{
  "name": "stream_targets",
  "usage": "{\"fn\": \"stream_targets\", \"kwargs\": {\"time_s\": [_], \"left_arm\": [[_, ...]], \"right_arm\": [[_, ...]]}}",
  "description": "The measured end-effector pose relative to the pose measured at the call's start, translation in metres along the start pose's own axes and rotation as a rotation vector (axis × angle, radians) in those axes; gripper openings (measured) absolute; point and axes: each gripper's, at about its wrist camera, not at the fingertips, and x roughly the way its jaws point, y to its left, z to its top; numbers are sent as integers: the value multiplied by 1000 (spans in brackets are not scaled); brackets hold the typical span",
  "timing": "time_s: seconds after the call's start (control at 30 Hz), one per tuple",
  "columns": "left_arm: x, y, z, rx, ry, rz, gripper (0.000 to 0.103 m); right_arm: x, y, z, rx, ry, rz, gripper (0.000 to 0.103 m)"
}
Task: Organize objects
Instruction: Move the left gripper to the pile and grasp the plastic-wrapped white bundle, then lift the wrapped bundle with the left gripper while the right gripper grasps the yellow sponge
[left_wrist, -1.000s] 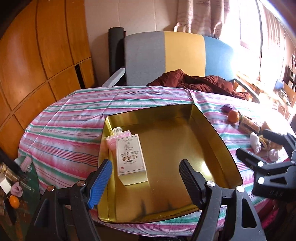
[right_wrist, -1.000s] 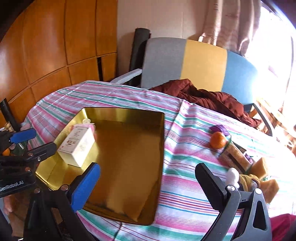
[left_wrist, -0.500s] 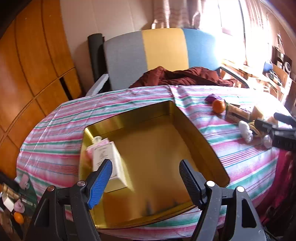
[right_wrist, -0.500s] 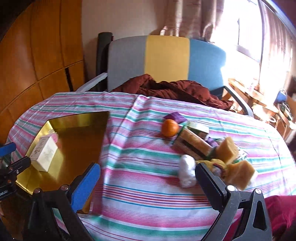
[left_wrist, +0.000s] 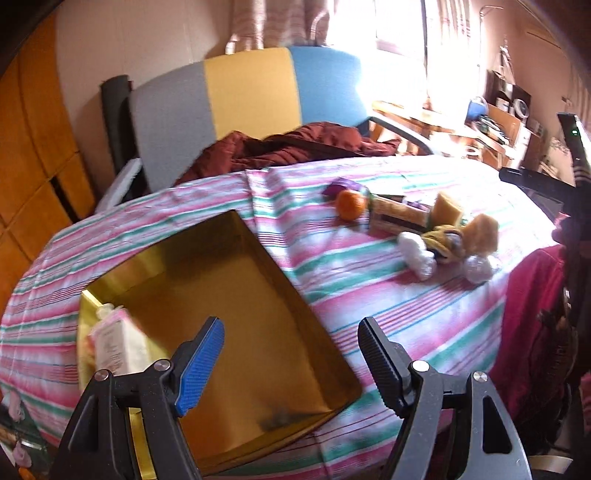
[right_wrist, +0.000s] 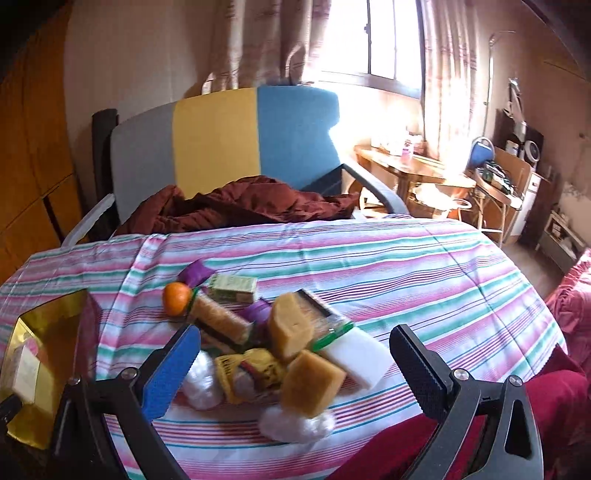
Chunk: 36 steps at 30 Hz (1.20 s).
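A gold tin tray (left_wrist: 280, 295) lies on the striped tablecloth and holds a white box (left_wrist: 118, 347) at its left end; the tray's corner (right_wrist: 48, 314) also shows in the right wrist view. My left gripper (left_wrist: 291, 354) is open and empty over the tray's near right side. My right gripper (right_wrist: 295, 365) is open and empty just above a pile of objects: an orange (right_wrist: 176, 298), a green box (right_wrist: 232, 288), yellow sponge blocks (right_wrist: 314, 384), a white block (right_wrist: 354, 354), a biscuit pack (right_wrist: 219, 319) and white wrapped balls (right_wrist: 201, 380). The same pile (left_wrist: 443, 232) lies right of the tray.
A grey, yellow and blue chair (right_wrist: 221, 136) with a dark red garment (right_wrist: 240, 206) stands behind the table. A red cloth (right_wrist: 569, 387) hangs at the table's right edge. A cluttered desk (right_wrist: 424, 170) stands by the window.
Both grippers have swung right. The left view has shifted from the tray's middle toward its right side. The right gripper has moved from beside the tray to just over the pile.
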Motion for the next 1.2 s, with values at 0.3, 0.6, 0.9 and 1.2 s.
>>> {"fn": "stream_targets", "kwargs": {"time_s": [0.3, 0.6, 0.9, 1.2], "left_arm": [[37, -54, 30, 86, 65, -117, 76], [103, -97, 58, 82, 131, -213, 64], [154, -118, 78, 24, 172, -267, 59], [180, -116, 66, 10, 216, -262, 30]], "right_arm": [[31, -70, -14, 366, 19, 132, 103], [32, -76, -19, 407, 20, 161, 103], [36, -73, -19, 394, 34, 166, 103], [38, -75, -19, 401, 44, 147, 103]]}}
